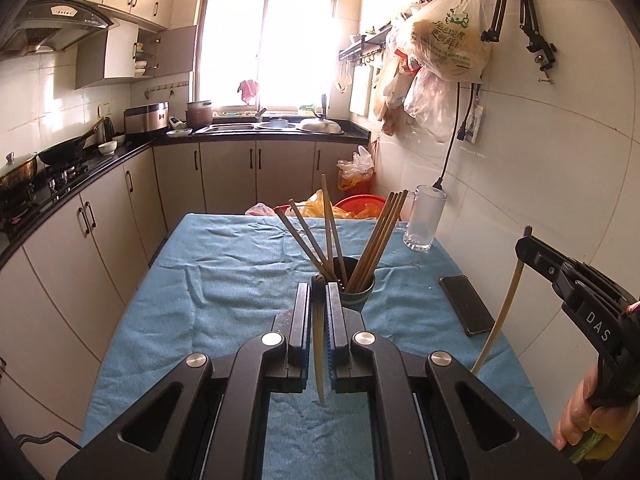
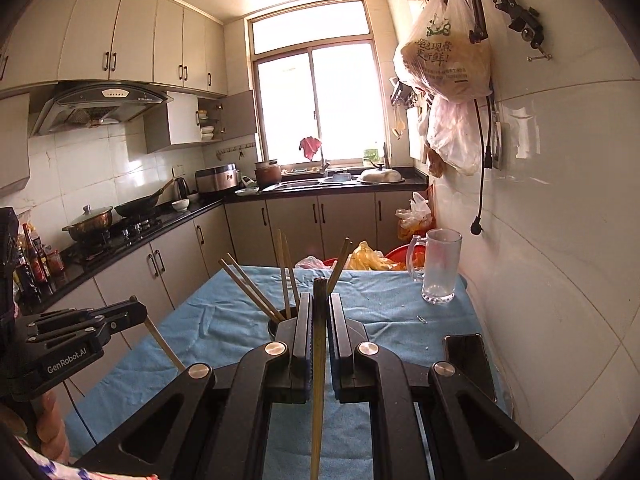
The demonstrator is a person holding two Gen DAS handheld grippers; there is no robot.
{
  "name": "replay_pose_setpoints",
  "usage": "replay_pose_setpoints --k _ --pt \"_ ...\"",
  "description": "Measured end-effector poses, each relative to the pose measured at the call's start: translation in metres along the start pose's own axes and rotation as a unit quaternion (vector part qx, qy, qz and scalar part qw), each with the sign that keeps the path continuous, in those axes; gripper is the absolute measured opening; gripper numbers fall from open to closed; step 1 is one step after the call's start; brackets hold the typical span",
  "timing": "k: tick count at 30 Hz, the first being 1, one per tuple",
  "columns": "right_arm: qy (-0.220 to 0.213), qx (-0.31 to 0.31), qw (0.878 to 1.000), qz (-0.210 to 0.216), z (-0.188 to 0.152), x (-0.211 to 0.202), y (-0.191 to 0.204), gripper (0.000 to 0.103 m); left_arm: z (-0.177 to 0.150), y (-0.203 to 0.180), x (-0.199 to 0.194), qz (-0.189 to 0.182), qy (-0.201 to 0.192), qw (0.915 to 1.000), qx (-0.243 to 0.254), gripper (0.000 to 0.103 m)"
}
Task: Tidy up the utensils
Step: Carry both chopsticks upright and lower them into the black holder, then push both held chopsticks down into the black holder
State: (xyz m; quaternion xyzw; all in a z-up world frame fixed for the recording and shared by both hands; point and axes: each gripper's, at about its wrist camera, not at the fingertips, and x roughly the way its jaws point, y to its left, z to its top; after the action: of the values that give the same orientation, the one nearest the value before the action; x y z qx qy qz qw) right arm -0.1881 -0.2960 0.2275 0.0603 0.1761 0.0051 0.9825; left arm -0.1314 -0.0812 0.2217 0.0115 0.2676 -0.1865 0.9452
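Note:
A dark green cup [image 1: 357, 286] stands mid-table on the blue cloth [image 1: 224, 264] and holds several brown chopsticks [image 1: 380, 236] fanned outward. My left gripper [image 1: 319, 290] is shut on a pale chopstick [image 1: 318, 344], just in front of the cup. My right gripper [image 2: 319, 300] is shut on another chopstick [image 2: 318, 380], above and in front of the cup [image 2: 276, 326], which it mostly hides. The right gripper also shows at the right edge of the left wrist view [image 1: 532, 244], its chopstick [image 1: 504, 308] hanging down. The left gripper shows at the left of the right wrist view [image 2: 136, 312].
A glass mug [image 1: 424, 218] stands at the table's far right corner. A black phone [image 1: 466, 304] lies right of the cup. Red basin and bags [image 1: 360, 204] sit beyond the table. Tiled wall with hanging bags on the right; counters and stove on the left.

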Motion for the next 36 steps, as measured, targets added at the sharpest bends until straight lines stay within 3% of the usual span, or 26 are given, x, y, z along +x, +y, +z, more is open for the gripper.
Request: replay_pose_setpoints --k 14,27,36 --pt "-0.009 0.003 1.0 0.007 0.021 0.015 0.003 0.007 0.024 0.006 -0.002 -0.022 -0.008 0.9997 0.001 0.006" --pt "-0.057 0.013 0.998 0.014 0.073 0.034 0.006 0.007 0.095 0.02 -0.007 -0.062 -0.052 0.9966 -0.016 0.006" --pt "-0.094 0.03 0.995 0.018 0.111 0.074 0.011 0.007 0.142 0.01 0.024 -0.054 -0.085 0.9948 -0.011 0.006"
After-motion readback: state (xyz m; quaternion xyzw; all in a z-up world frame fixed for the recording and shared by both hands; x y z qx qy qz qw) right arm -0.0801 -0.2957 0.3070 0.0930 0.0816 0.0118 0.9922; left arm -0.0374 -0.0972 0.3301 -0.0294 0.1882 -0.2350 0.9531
